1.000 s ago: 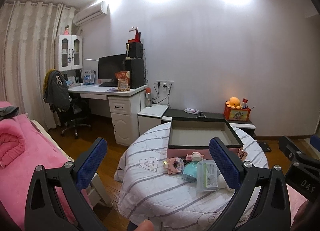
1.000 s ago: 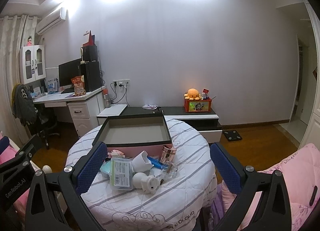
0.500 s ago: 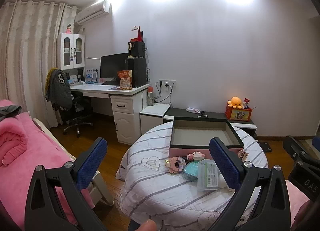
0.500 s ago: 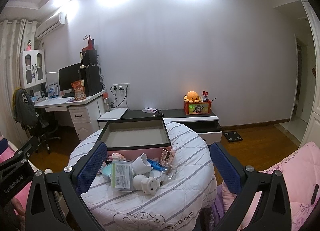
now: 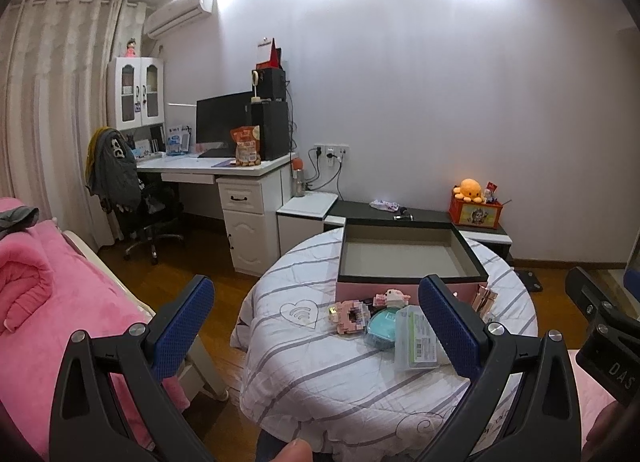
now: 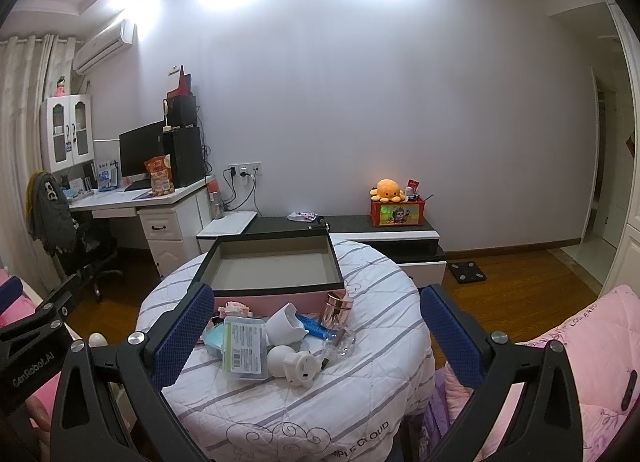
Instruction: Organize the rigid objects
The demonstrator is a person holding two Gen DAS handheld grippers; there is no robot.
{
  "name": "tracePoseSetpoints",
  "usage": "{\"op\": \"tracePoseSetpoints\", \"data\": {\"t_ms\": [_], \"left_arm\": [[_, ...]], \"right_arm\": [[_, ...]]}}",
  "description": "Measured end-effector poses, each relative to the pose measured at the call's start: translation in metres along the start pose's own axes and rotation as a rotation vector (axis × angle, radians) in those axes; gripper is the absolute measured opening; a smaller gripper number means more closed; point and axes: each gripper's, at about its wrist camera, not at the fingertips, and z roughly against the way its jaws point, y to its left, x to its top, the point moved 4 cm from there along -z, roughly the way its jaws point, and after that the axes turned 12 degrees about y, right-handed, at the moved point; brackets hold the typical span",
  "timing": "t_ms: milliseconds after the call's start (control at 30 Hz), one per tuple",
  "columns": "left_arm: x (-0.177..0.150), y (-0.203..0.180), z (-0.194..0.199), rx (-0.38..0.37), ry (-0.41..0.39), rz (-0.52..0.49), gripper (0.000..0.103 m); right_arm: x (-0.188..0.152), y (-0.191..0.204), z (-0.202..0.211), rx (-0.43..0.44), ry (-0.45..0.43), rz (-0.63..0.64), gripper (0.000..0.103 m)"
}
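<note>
A pink box with a dark rim (image 5: 408,286) (image 6: 276,294) stands open and empty on a round table covered by a striped cloth (image 5: 320,358) (image 6: 360,366). In front of it lies a pile of small items: a pink block toy (image 5: 349,315), a teal round case (image 5: 382,329), a clear plastic case with a label (image 5: 416,338) (image 6: 245,346), a white cup (image 6: 283,324), a white plug-shaped piece (image 6: 298,366), a rose-gold cylinder (image 6: 338,308). My left gripper (image 5: 316,326) and right gripper (image 6: 316,336) are both open, empty, held back from the table.
A pink bed (image 5: 44,302) lies to the left and pink bedding (image 6: 560,354) to the right. Behind the table are a white desk (image 5: 224,178) with a monitor, an office chair (image 5: 132,202) and a low black cabinet (image 6: 360,230) bearing an orange plush.
Both views have shifted slightly, the table sitting a little further right in the left wrist view. Both grippers stay open and nothing on the table has moved.
</note>
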Motion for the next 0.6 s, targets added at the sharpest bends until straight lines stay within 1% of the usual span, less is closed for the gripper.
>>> {"op": "tracePoseSetpoints", "data": {"t_ms": [167, 400, 533, 567, 600], "left_arm": [[0.001, -0.002, -0.011, -0.007, 0.022, -0.005, 0.103], [0.003, -0.007, -0.045, -0.014, 0.086, 0.010, 0.103], [0.009, -0.007, -0.067, 0.038, 0.122, 0.031, 0.103], [0.013, -0.007, -0.073, 0.042, 0.133, 0.033, 0.103], [0.015, -0.008, -0.076, 0.032, 0.128, 0.033, 0.103]], "right_arm": [[0.000, -0.001, -0.009, -0.006, 0.017, 0.002, 0.103], [0.000, 0.003, -0.037, -0.013, 0.058, 0.027, 0.103], [0.001, 0.003, -0.057, -0.008, 0.083, 0.035, 0.103], [0.003, 0.003, -0.063, -0.005, 0.091, 0.033, 0.103], [0.004, 0.001, -0.069, -0.001, 0.098, 0.029, 0.103]]}}
